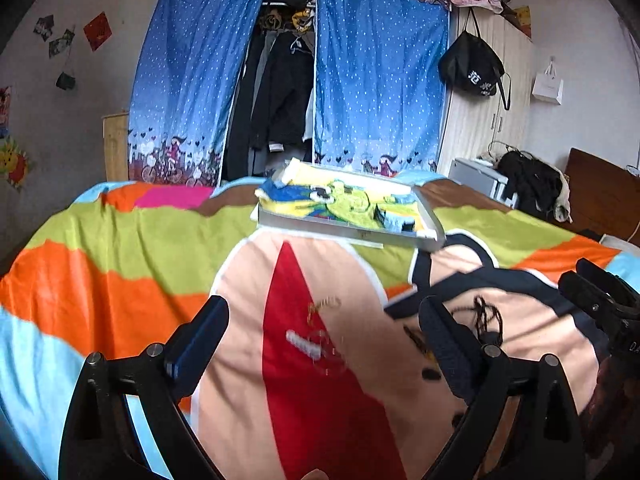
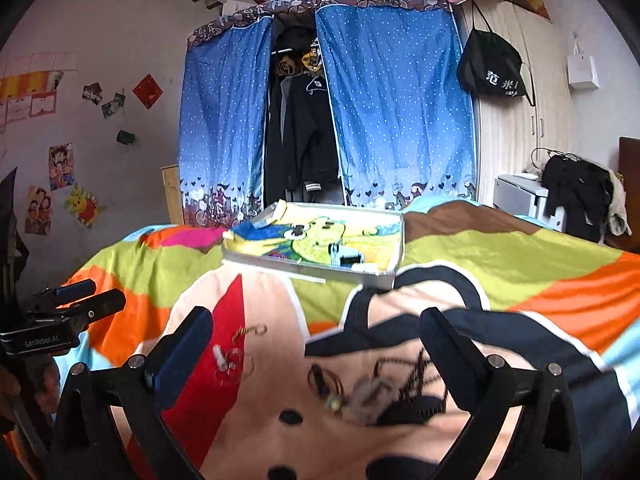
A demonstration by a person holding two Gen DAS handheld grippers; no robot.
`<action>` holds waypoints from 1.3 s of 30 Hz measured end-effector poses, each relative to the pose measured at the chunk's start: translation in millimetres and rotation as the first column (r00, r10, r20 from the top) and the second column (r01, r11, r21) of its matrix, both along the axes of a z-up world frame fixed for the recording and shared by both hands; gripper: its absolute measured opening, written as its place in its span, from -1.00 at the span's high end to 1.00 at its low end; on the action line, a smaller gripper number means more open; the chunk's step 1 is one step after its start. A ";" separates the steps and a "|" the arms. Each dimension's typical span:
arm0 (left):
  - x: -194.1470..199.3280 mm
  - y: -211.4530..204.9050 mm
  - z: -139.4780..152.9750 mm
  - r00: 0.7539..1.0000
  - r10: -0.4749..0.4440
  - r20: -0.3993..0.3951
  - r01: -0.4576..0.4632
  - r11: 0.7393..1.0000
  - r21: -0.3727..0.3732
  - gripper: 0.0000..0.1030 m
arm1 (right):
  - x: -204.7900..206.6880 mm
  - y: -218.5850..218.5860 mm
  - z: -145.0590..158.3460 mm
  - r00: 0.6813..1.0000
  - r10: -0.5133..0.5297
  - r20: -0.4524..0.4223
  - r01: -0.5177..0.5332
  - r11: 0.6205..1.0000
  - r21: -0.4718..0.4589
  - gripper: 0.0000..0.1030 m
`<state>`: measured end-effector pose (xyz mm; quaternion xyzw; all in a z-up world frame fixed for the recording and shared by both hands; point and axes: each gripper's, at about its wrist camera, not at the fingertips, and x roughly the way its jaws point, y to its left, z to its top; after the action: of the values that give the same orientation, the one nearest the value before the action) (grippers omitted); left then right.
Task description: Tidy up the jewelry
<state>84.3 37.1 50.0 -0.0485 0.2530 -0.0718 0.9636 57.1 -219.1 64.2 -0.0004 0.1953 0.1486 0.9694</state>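
Jewelry lies loose on a bright cartoon blanket (image 1: 120,264). A gold chain (image 1: 324,305), a white beaded piece (image 1: 304,344) and a thin clear ring (image 1: 330,360) rest on the red patch, between the fingers of my open left gripper (image 1: 324,340). A dark tangled necklace (image 2: 416,376) and a blurred grey piece (image 2: 364,394) lie between the fingers of my open right gripper (image 2: 316,344). The same gold chain (image 2: 250,330) and white piece (image 2: 220,356) sit left of it. A shallow white tray (image 1: 352,236), lined with a cartoon cloth, stands farther back on the bed.
Behind the bed a wardrobe with blue dotted curtains (image 1: 192,80) stands open, dark clothes hanging inside. A black bag (image 1: 472,64) hangs on wooden cabinets at right. Dark clothes lie heaped on a white box (image 2: 516,196). The left gripper's body (image 2: 60,320) shows at the right view's left edge.
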 end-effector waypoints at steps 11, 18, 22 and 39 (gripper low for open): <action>-28.0 4.8 -55.4 0.992 0.012 -0.130 -0.007 0.999 0.044 -0.81 | -39.1 3.4 -55.6 0.991 -0.023 -0.135 0.022 1.000 -0.009 -1.00; -26.9 5.7 -83.7 0.977 0.012 -0.213 0.005 0.997 0.081 -0.81 | -27.8 -0.6 -88.9 0.969 -0.007 -0.248 0.012 1.000 0.017 -1.00; -20.2 6.1 -94.0 0.968 0.009 -0.251 0.015 0.995 0.094 -0.81 | -21.5 -2.8 -105.0 0.954 0.017 -0.300 -0.005 0.999 0.038 -1.00; 49.2 3.8 -111.2 0.936 -0.086 -0.343 0.089 0.996 -0.006 -0.81 | 41.1 -6.8 -125.4 0.901 0.165 -0.402 -0.105 0.980 0.167 -0.63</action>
<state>133.5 40.9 -61.2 -0.0443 0.4189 -0.1039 0.9010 98.2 -225.9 -61.2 0.0861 0.3847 0.2259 0.8908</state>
